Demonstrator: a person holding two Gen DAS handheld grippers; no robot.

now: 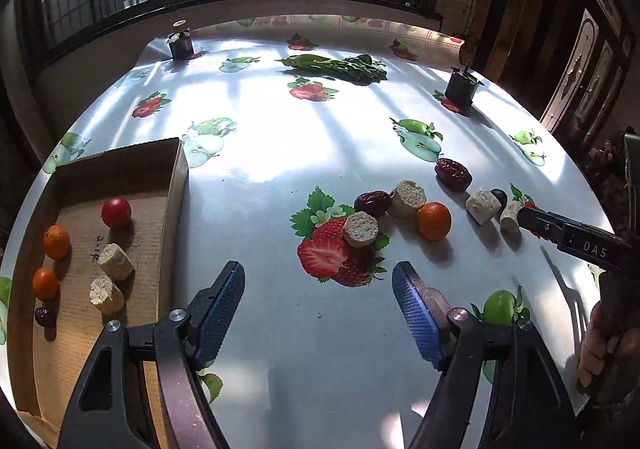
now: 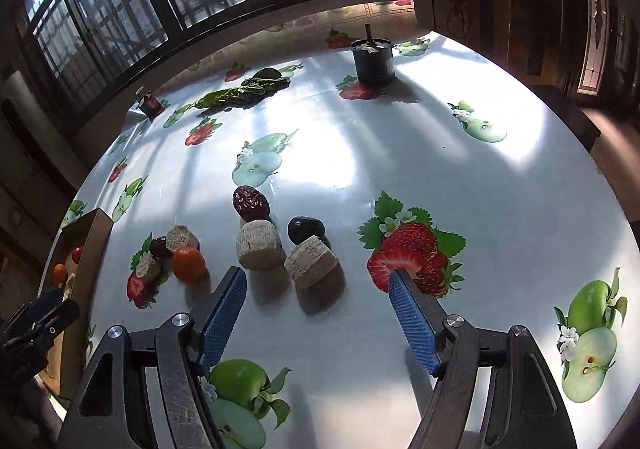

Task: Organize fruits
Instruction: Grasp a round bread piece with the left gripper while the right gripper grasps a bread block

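Where the fruits lie, the desk (image 1: 280,185) carries a glossy white cover printed with strawberries and green apples, lit in patches by sun. An orange citrus fruit (image 1: 434,221), two wrinkled red dates (image 1: 453,174) and several pale cork-like cylinders (image 1: 361,229) sit loose in a band right of centre. A cardboard tray (image 1: 176,185) at the left edge holds a red tomato (image 1: 116,212), two small oranges (image 1: 56,242), two cylinders and a dark fruit; blue handwriting on its floor cannot be read. The left gripper (image 1: 319,299) hangs over bare cover beside the tray, jaws wide and empty. The right gripper (image 2: 318,303) has jaws wide and empty, just short of one cylinder (image 2: 311,262); its body reads "DAS". Beyond lie leafy greens (image 1: 340,65) and two dark pots (image 1: 461,86), then barred windows and a dim wooden door at right.
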